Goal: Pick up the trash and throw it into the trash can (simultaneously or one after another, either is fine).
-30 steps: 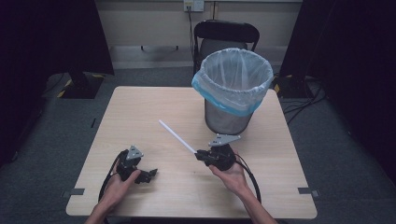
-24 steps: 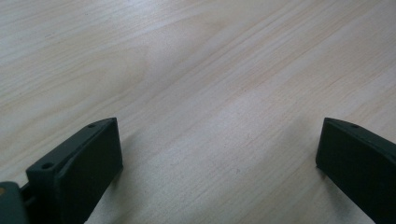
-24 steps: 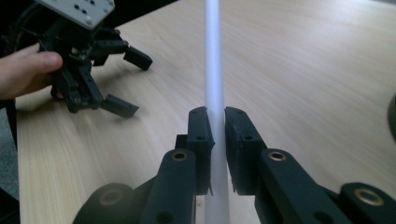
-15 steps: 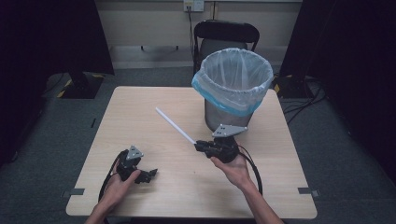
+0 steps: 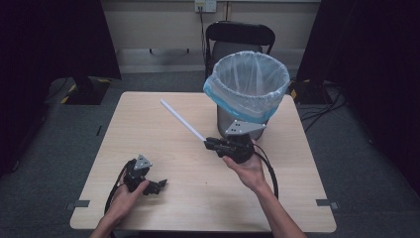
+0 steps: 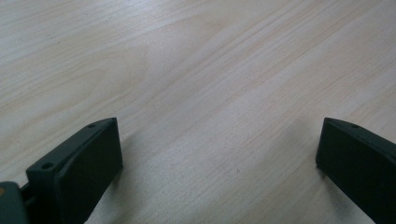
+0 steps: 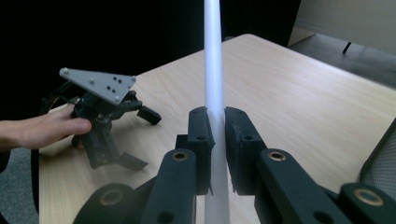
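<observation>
A long white tube [image 5: 181, 120] sticks out up and to the left from my right gripper [image 5: 212, 144], which is shut on its lower end and held above the table beside the bin. In the right gripper view the white tube [image 7: 214, 70] runs straight up between the two black pads [image 7: 201, 140], which press on it from both sides. My left gripper [image 5: 157, 186] rests on the wooden table [image 5: 148, 129] at the front left under a hand, its jaws wide open. The left gripper [image 6: 219, 163] has only bare tabletop between its jaws.
A metal waste bin [image 5: 247, 89] lined with a clear and blue bag stands at the table's back right, just behind my right hand. A black chair [image 5: 239, 37] stands behind it. The left gripper [image 7: 140, 135] with its grey plate lies across the table.
My right gripper has risen with the white tube, lifting it off the table and closer to the bin. The left gripper has stayed where it was.
</observation>
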Available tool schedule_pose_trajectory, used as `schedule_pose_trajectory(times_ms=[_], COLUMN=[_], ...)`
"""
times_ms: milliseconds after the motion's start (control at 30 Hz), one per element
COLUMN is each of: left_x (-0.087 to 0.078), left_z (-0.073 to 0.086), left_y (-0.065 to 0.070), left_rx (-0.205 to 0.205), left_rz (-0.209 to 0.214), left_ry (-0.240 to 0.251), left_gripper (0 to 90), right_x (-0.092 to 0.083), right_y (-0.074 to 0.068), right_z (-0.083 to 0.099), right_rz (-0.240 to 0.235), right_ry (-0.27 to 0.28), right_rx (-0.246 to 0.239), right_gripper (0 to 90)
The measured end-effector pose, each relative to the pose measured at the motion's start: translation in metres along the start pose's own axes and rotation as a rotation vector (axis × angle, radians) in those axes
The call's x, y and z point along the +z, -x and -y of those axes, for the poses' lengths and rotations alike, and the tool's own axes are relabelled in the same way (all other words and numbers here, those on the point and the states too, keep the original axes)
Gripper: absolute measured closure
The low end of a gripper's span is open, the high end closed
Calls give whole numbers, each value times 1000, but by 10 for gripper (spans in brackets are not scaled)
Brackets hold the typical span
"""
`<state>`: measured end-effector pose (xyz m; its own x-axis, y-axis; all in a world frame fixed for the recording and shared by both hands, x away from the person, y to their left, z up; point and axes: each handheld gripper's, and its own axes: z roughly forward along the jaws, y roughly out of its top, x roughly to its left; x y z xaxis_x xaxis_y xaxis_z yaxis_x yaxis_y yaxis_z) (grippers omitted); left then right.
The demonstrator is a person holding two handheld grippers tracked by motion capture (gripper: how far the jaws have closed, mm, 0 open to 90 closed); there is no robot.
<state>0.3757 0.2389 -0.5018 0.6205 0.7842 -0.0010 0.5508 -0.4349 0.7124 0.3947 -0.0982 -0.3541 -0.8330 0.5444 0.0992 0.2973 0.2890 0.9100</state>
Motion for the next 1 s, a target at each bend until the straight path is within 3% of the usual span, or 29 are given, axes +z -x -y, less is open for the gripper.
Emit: schedule_pose_trajectory(times_ms=[333, 700, 1000], left_x=[0, 0, 0], left_z=[0, 0, 0], left_y=[0, 0, 0], left_rx=[-3, -4, 3], left_rz=[0, 1, 0], left_ry=[1, 2, -3], left_gripper=[0, 0, 0], right_x=[-15, -24, -35], right_y=[13, 20, 35], right_z=[-31, -57, -76], right_rz=[13, 29, 56], right_ry=[67, 104, 125], right_rx=[-1, -19, -14], right_gripper=[816, 816, 817])
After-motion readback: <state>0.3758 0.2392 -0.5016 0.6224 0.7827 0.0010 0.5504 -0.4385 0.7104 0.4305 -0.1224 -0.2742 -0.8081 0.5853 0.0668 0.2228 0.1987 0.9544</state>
